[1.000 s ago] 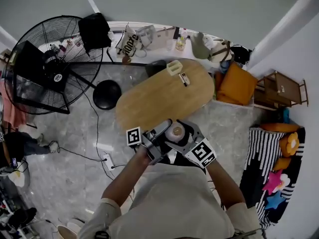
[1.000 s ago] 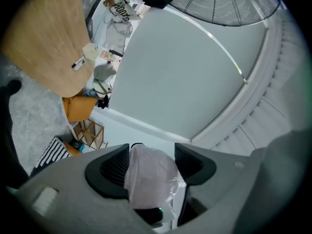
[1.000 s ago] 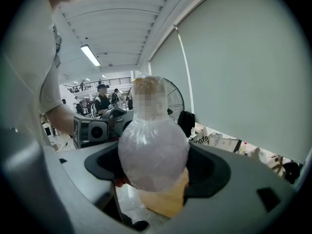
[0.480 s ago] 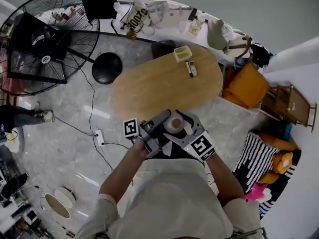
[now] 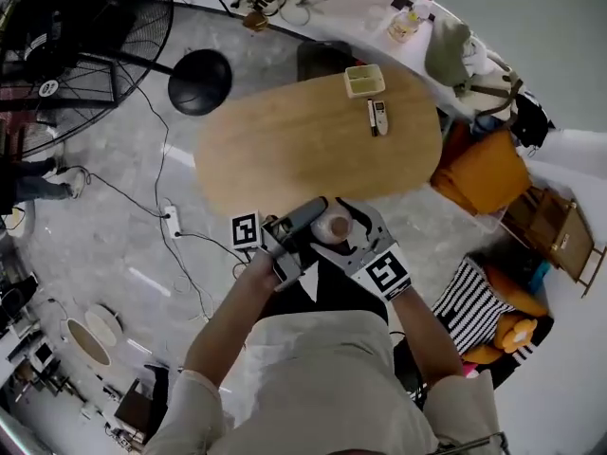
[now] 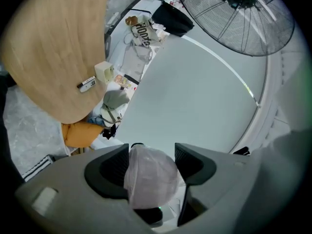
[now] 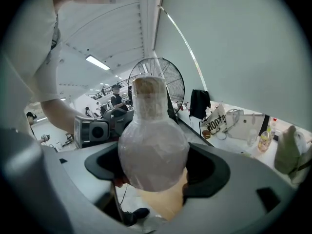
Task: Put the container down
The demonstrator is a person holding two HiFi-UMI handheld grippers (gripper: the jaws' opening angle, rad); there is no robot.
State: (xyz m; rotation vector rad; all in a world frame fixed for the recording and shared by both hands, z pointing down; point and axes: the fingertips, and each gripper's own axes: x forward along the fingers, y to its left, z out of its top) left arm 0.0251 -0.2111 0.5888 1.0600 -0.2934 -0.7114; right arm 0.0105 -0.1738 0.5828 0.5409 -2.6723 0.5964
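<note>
A round frosted container (image 5: 333,226) with a tan, cork-like top is held in the air just off the near edge of the oval wooden table (image 5: 285,150). My left gripper (image 5: 305,220) closes on it from the left and my right gripper (image 5: 355,233) from the right. In the left gripper view the container (image 6: 148,177) fills the gap of the left gripper (image 6: 152,160). In the right gripper view the right gripper (image 7: 152,172) presses the container's bulb (image 7: 153,150) on both sides, its top (image 7: 147,94) pointing away.
On the table's far end stand a small cream box (image 5: 364,80) and a remote (image 5: 377,116). A large black fan (image 5: 66,27) and a round black stool (image 5: 200,81) are at the far left. An orange cushion (image 5: 491,173) lies right; a power strip (image 5: 172,221) lies on the floor.
The head view has swung, so the table and fan sit higher and further left in it. Both grippers stay together on the container near the table's near edge.
</note>
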